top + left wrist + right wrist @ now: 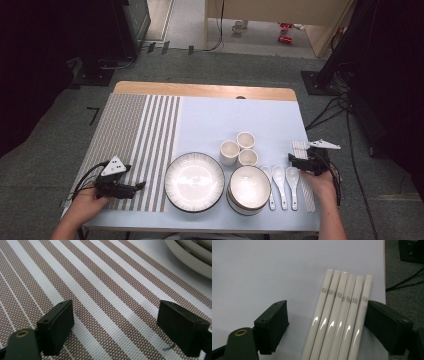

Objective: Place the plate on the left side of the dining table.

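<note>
Around me: the counter [210, 90] has a blue cloth [225, 120] and a striped mat [135, 135] on it.
Dishes: one big plate [194, 181], a stack of bowls [249, 189], three cups [239, 148] and three spoons [282, 186] sit between my two hands.
In the way: the spoons lie just beside the chopsticks, on the plate side; the counter edge is close on the other side.
Chopsticks: the white chopsticks [338, 320] lie on the blue cloth at the right end of the counter.
How many: I count six sticks, side by side and touching.
Which way: they lie flat, with the long way going from my side to the far side of the counter. The ends with the small grey marks are farther from me.
Right jaws: my right gripper [325, 325] has its jaws wide apart, one on each side of the sticks. One jaw is right by the outer stick, the other stands off from them.
Left jaws: my left gripper [116, 327] has its jaws wide apart over the striped mat, with nothing between them.
</note>
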### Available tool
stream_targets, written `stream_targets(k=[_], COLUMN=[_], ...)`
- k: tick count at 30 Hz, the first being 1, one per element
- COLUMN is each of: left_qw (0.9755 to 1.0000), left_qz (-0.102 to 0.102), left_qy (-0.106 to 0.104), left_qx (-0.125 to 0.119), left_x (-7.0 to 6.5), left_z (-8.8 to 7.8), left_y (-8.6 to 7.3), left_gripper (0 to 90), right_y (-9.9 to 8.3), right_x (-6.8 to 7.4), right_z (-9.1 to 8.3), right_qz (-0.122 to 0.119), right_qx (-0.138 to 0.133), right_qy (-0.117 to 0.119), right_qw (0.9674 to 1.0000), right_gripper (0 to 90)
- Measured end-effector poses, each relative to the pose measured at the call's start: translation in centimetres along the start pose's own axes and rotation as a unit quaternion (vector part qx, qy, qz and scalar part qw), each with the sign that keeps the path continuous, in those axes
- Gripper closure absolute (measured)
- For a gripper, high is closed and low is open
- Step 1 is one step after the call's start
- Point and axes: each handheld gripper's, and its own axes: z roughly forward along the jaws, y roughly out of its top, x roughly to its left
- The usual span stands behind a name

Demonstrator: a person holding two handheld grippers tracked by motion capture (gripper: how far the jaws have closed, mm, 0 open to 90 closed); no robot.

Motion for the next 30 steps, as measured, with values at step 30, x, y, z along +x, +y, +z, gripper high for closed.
stream_targets(k=[30], left_qw=[0.9992], left_qz=[-0.025], left_qy=[-0.026], left_qx=[0.017], left_x=[-0.1], left_z=[0.6], left_y=[4.4], left_gripper=[23.4], right_y=[1.8], right_x=[1.6], right_z=[-2.9], right_qz=[-0.023], right_qx=[-0.022], right_qy=[0.075], right_qw=[0.9967], right_gripper=[28.9])
